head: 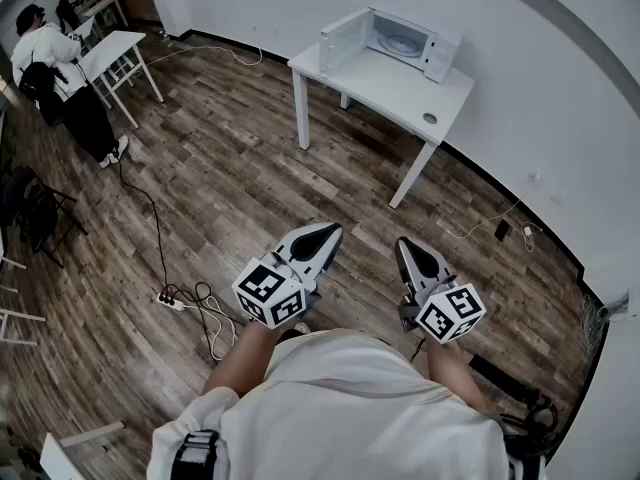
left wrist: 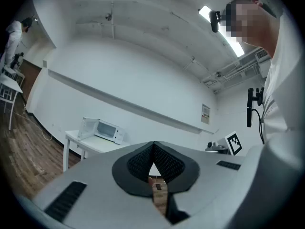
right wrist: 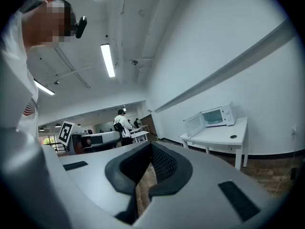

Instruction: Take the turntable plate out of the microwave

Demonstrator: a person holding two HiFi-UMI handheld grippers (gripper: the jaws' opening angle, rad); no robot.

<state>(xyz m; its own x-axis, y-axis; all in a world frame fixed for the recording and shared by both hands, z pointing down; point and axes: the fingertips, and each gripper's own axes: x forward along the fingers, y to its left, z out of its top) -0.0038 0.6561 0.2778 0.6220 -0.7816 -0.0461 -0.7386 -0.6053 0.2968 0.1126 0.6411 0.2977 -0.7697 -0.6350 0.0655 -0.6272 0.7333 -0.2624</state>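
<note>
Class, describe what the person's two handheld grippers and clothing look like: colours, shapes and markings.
Both the left gripper and the right gripper are light grey tapering shells lined with black textured pads. Each carries a white cube printed with black square markers at its rear. The person wears a white top.

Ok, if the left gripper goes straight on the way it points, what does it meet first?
Nothing near: the shut, empty left gripper has open floor ahead. Its line passes right of the microwave, so it likely meets the table or the white wall behind; depth is unclear.
</note>
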